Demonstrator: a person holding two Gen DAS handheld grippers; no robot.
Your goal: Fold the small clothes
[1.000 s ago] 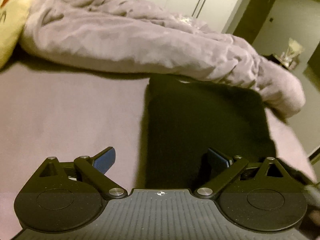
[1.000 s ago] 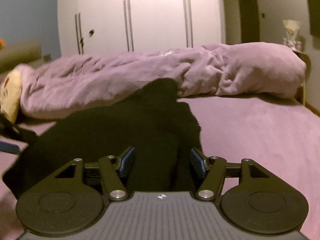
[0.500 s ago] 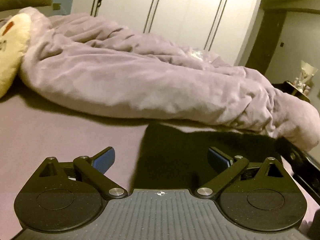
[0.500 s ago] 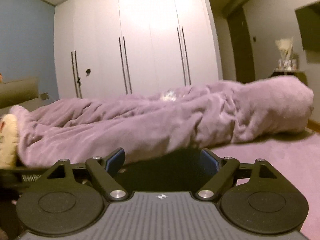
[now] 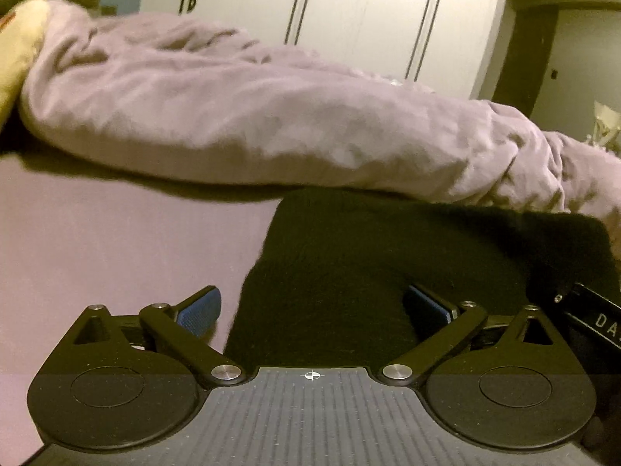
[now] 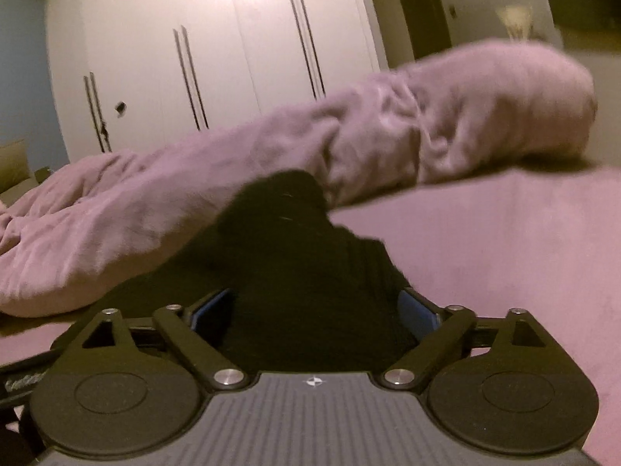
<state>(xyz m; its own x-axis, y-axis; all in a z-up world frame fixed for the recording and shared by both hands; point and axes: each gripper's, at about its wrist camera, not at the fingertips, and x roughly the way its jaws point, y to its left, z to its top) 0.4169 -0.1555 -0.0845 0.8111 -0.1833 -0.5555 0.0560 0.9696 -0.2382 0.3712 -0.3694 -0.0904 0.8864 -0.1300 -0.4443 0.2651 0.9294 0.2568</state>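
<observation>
A black garment (image 5: 407, 256) lies on the mauve bed sheet (image 5: 116, 240); it also shows in the right wrist view (image 6: 302, 272), with one end bunched up against the duvet. My left gripper (image 5: 312, 306) is open, low over the garment's near left edge, its left finger over the sheet. My right gripper (image 6: 314, 310) is open over the garment's near right part, with cloth between its blue pads (image 6: 415, 310). The right gripper's body (image 5: 594, 318) shows at the left view's right edge.
A rumpled mauve duvet (image 5: 271, 116) lies across the bed behind the garment and shows in the right wrist view (image 6: 388, 143). A yellow cushion (image 5: 19, 50) sits at the far left. White wardrobe doors (image 6: 233, 58) stand behind the bed.
Both grippers have moved and tilted, first up toward the wardrobe, then back down over the garment. The right gripper's jaws have opened wider. The garment stays flat on the bed.
</observation>
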